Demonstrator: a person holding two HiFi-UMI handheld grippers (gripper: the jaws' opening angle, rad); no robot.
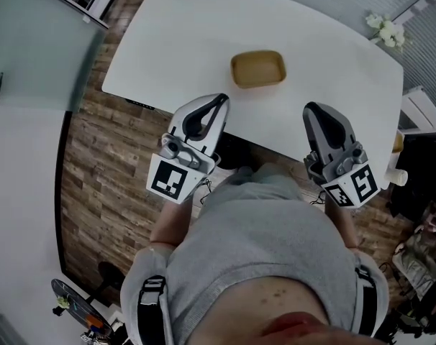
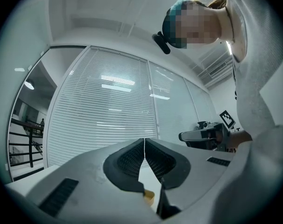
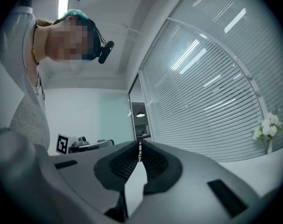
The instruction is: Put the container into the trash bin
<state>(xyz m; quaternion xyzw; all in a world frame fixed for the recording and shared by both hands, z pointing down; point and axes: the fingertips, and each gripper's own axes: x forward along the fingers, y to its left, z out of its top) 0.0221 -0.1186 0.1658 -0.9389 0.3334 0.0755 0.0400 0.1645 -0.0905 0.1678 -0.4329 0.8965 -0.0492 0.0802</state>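
Both clenched empty, L tool (image 1: 221, 100) & R tool (image 1: 311, 109); tan rounded-rect container (image 1: 257, 68) on smooth white table (image 1: 182, 34).

Person: grey top (image 1: 261, 243), black buckled straps (image 1: 152, 300) at both sides. Tools: left gripper (image 1: 219, 100) and right gripper (image 1: 313, 108) have grey-white moulded shells and black ribbed pads (image 2: 131, 159), each carrying a white cube (image 1: 169, 180) with black square markers.
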